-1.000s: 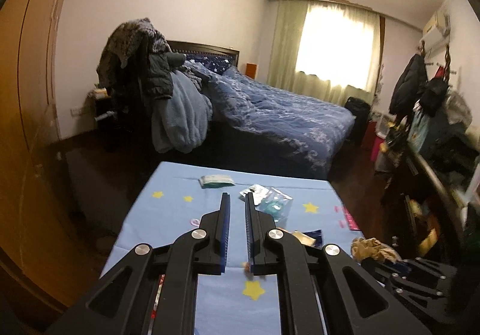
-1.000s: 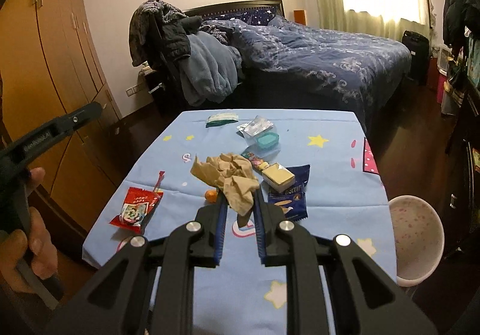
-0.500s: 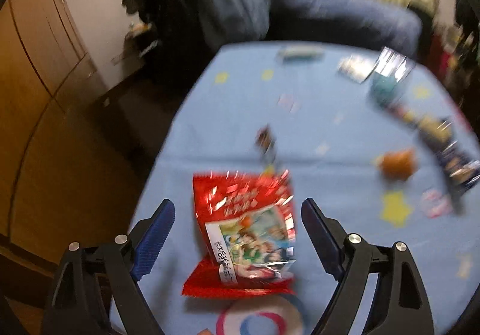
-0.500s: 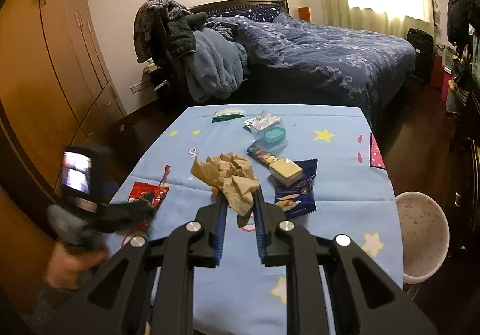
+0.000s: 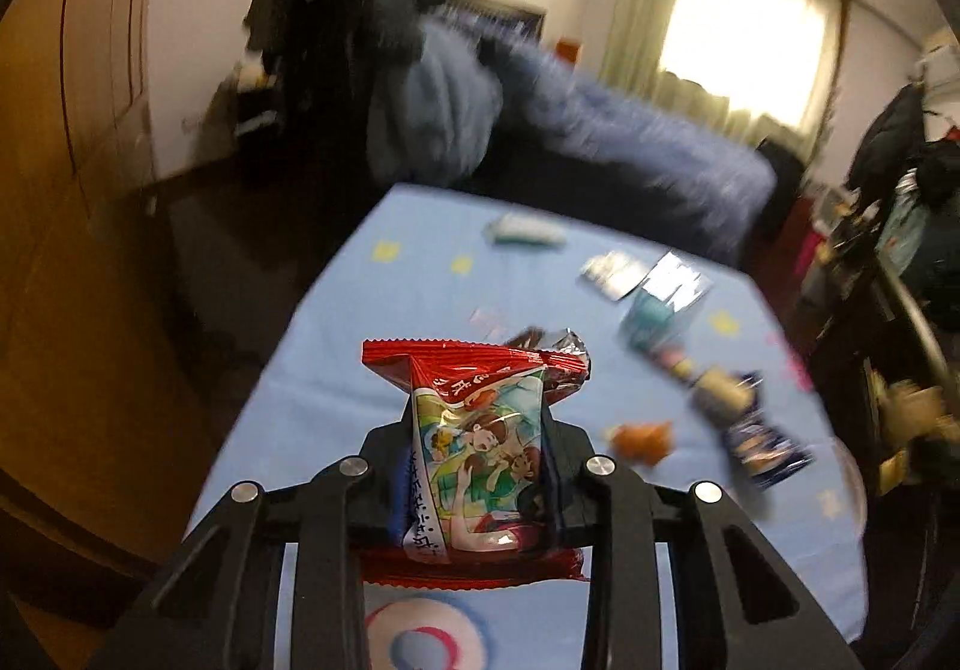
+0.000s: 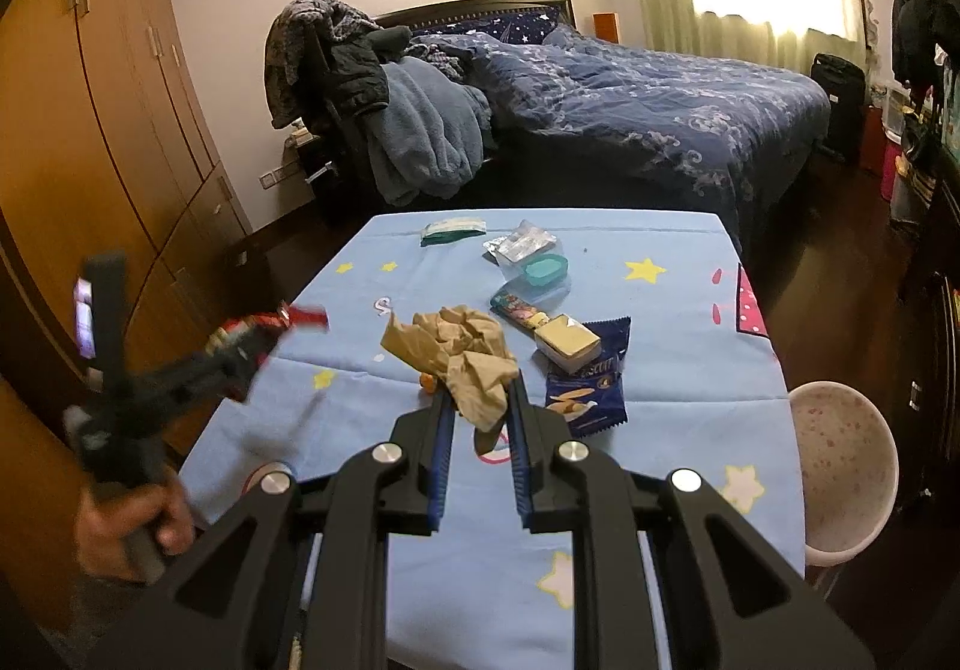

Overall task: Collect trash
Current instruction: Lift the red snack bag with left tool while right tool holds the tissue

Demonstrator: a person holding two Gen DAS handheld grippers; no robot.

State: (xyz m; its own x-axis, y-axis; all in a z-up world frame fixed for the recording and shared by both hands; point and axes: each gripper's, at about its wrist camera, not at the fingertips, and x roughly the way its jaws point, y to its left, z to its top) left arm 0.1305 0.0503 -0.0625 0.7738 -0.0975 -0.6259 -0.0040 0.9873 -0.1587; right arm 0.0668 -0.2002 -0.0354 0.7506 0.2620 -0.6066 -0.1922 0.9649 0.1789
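My left gripper [image 5: 477,466] is closing on the glossy red snack packet [image 5: 480,448], at the table's near left edge. My right gripper [image 6: 477,418] stays clenched on crumpled brown paper [image 6: 462,352] over the blue tablecloth [image 6: 678,364]. Beyond lie a blue biscuit wrapper [image 6: 591,391], a small yellow box [image 6: 567,341], then foil packets [image 6: 525,244]. A white stool [image 6: 840,460] stands right.

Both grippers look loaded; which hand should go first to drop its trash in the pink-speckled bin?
Right. The right gripper grips the crumpled brown paper, and the bin sits at the table's right edge. The left gripper closes on the red snack packet across the table.
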